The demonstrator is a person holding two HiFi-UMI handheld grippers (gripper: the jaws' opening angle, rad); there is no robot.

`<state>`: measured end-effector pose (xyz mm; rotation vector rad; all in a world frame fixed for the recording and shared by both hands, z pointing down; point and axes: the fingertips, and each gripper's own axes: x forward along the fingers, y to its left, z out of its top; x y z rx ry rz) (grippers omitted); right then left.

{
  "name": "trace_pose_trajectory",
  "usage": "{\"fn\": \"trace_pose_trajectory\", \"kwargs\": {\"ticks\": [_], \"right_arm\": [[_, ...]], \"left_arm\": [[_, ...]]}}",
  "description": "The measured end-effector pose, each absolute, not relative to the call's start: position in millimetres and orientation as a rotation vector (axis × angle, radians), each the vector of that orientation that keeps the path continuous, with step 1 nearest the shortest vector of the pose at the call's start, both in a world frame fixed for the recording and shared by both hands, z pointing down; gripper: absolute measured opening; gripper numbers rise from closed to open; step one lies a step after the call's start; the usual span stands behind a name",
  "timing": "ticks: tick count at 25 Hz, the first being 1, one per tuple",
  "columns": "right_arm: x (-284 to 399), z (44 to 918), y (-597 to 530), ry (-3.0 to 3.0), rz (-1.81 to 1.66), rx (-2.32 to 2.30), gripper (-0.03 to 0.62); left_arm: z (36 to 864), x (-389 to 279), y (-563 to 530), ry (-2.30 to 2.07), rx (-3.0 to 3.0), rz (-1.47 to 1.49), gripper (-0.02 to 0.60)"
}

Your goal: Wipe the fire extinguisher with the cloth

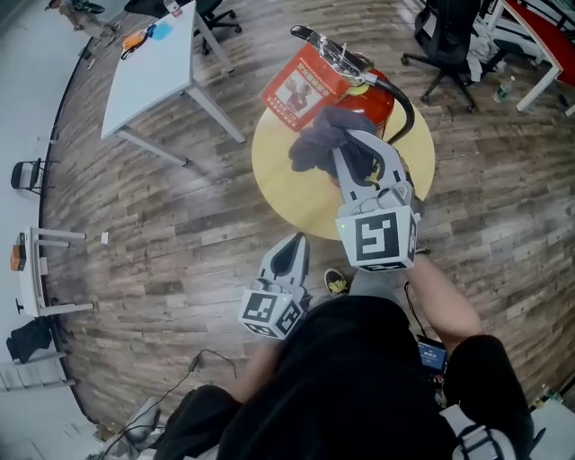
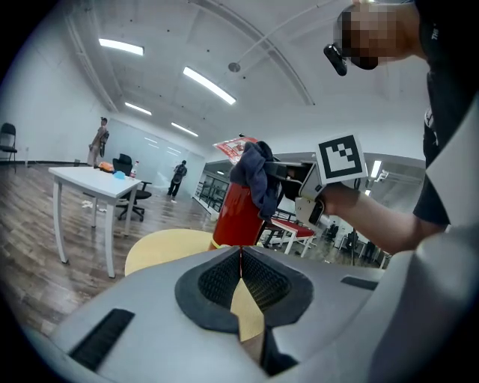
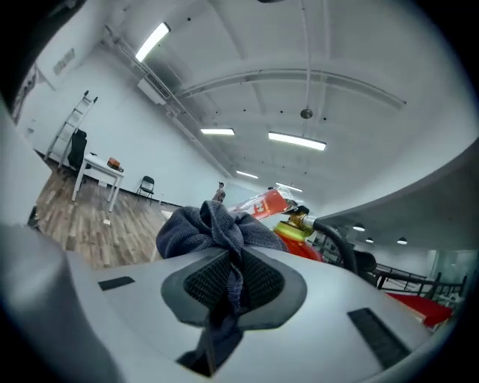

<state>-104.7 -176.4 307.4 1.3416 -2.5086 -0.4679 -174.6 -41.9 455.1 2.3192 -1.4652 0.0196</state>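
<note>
A red fire extinguisher (image 1: 373, 97) with a black hose and a red tag (image 1: 304, 86) stands on a round yellow table (image 1: 287, 184). My right gripper (image 1: 352, 148) is shut on a dark grey-blue cloth (image 1: 325, 139), which is bunched against the extinguisher's upper side. In the right gripper view the cloth (image 3: 213, 228) is pinched between the pads, with the extinguisher's brass neck (image 3: 297, 222) just beyond. My left gripper (image 1: 295, 244) hangs low at the table's near edge, shut and holding nothing. The left gripper view shows the extinguisher (image 2: 238, 213) and cloth (image 2: 258, 176) ahead.
A white rectangular table (image 1: 153, 67) stands at the back left on the wooden floor. Black office chairs (image 1: 445, 40) and a red-topped table (image 1: 548, 27) are at the back right. A folding chair (image 1: 31, 175) and a small bench (image 1: 49, 269) line the left wall.
</note>
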Motion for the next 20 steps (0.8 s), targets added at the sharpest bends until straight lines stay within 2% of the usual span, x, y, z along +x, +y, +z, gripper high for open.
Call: {"fn": "trace_pose_trajectory", "kwargs": {"ticks": [4, 8, 13, 17, 20], "right_arm": [[-124.2, 371.2, -183.9, -2.493, -0.28, 1.271, 0.051], [-135.1, 486.7, -184.8, -2.384, -0.095, 1.096, 0.051], [-113.4, 590.8, -181.8, -2.204, -0.182, 0.83, 0.051], [-73.2, 609.2, -188.8, -2.12, -0.246, 0.773, 0.051], [-39.5, 580.8, -205.7, -2.122, -0.25, 0.921, 0.051]], "left_arm": [[459.3, -190.2, -33.4, -1.507, 2.273, 0.023, 0.025], [471.4, -202.5, -22.0, -1.526, 2.231, 0.053, 0.023], [476.0, -206.1, -30.2, -1.531, 2.236, 0.056, 0.024], [480.1, -202.3, -34.5, -1.499, 2.245, 0.062, 0.025], [482.7, -196.3, -34.6, -1.473, 2.248, 0.063, 0.024]]}}
